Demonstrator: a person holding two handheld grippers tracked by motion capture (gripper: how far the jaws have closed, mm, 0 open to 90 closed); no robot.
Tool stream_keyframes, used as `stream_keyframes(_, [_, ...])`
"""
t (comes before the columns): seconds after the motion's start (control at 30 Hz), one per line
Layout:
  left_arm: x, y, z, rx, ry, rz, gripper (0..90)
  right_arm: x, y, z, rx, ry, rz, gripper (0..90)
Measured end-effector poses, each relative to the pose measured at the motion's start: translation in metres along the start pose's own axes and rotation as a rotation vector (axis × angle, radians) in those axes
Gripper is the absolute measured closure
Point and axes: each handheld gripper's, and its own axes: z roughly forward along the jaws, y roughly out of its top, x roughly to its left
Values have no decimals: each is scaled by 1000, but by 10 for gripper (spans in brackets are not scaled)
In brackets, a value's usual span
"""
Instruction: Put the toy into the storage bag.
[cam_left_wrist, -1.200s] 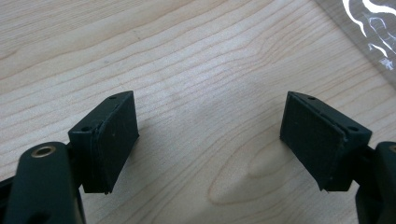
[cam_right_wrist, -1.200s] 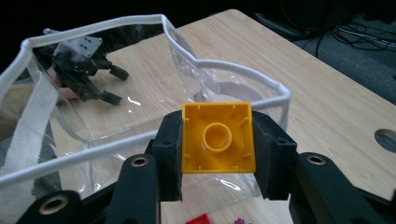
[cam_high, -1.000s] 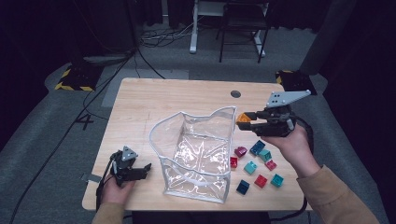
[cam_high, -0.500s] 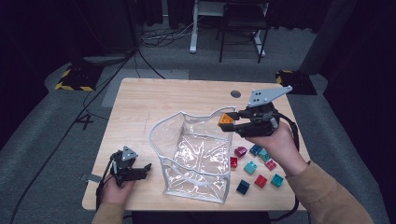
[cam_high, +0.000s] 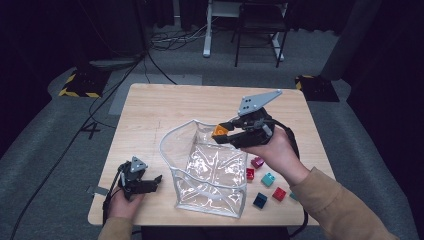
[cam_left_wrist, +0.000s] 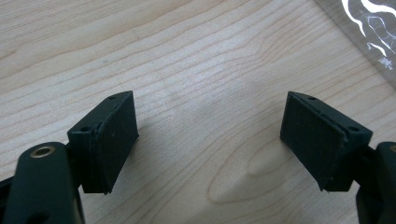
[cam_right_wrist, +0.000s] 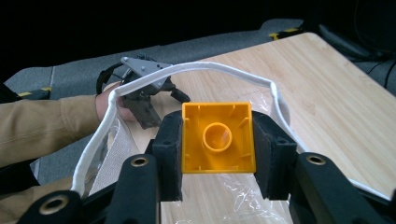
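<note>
**Orange block poised over the clear bag**

Clear plastic bag with white rim (cam_high: 207, 167) stands open mid-table on the light wooden tabletop (cam_high: 165, 107), dark room behind. Right gripper (cam_high: 220, 134) clamps the orange hollow plastic block (cam_right_wrist: 218, 136) above the bag's mouth; the drop likely comes next, needing a release inside the rim. Left gripper (cam_left_wrist: 210, 140) rests empty, jaws wide. Loose coloured blocks (cam_high: 267, 180) wait beside the bag.

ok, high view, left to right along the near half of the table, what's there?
Left claw, open on the bare wood → clear plastic bag standing open → right claw over the bag's mouth, shut on the orange block → loose coloured blocks on the table.
</note>
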Motion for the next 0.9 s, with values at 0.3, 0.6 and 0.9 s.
stream_keyframes(0.3, [0,0,0,1,0,1,192,2,4,25,81,0,-9,593])
stream_keyframes(0.6, [0,0,0,-3,2,-2,192,1,-3,46,170,23,25,593])
stream_keyframes(0.9, [0,0,0,0,0,0,192,6,-8,62,281,14,5,593])
